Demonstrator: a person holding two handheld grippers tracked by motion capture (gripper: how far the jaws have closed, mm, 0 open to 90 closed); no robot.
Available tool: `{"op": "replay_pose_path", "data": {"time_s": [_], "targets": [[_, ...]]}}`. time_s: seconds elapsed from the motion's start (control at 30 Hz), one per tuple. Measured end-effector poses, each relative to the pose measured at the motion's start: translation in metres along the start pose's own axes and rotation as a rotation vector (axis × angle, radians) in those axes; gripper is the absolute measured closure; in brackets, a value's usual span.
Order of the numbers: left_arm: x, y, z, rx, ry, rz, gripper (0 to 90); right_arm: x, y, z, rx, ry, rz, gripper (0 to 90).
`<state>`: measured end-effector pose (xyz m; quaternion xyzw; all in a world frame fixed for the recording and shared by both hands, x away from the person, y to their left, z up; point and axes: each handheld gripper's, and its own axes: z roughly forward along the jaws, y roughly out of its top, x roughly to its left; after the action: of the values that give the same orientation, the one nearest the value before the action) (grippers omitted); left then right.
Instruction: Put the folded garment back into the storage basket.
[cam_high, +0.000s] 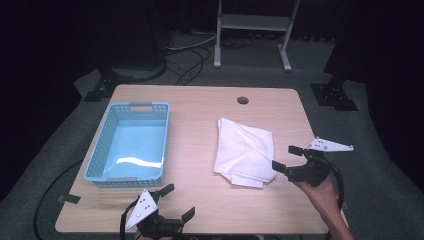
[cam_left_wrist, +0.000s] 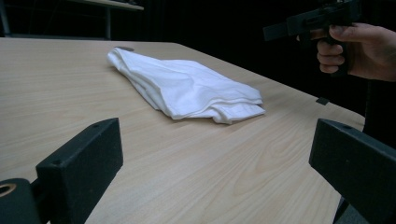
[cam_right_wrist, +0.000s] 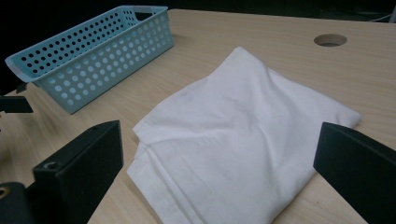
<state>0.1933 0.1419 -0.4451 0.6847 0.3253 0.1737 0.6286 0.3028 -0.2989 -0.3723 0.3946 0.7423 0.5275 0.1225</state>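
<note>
In the high view, a folded white cloth (cam_high: 244, 152) lies on the right half of a pale wooden table (cam_high: 200, 120), rumpled, with its layered edges showing at the near corner. A light blue perforated basket (cam_high: 131, 145) sits on the left half, well apart from the cloth, with bare wood between them and more bare wood along the near edge. A round cable hole (cam_high: 243, 100) sits near the far edge. The right gripper (cam_high: 286, 159) is held in a hand (cam_high: 322, 192) coming from the lower right, jaws spread wide and aimed left at the cloth's near right corner, just beside it. The left gripper (cam_high: 177, 202) hovers at the near edge below the basket, jaws also spread, holding nothing. In the left gripper view, the cloth (cam_left_wrist: 187, 88) lies ahead across open tabletop, well beyond the two parted black jaws; the table's right edge drops into darkness, and the other hand (cam_left_wrist: 357, 49) grips its tool at upper right. In the right gripper view, the cloth (cam_right_wrist: 243, 140) spreads close between the parted jaws, its stacked folds facing the camera, untouched; the basket (cam_right_wrist: 93, 51) stands at upper left and the cable hole (cam_right_wrist: 330, 40) beyond.
</note>
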Motion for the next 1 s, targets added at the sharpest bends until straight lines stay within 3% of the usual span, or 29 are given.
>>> {"op": "replay_pose_path", "data": {"time_s": [0.7, 1.0], "targets": [[0.0, 0.001, 0.001, -0.004, -0.008, 0.002, 2.5, -0.005, 0.026, 0.034, 0.075, 0.021, -0.003, 1.5], [0.0, 0.002, 0.0, -0.012, -0.007, -0.003, 2.5, -0.005, 0.033, 0.047, 0.083, 0.031, -0.013, 3.3]]}}
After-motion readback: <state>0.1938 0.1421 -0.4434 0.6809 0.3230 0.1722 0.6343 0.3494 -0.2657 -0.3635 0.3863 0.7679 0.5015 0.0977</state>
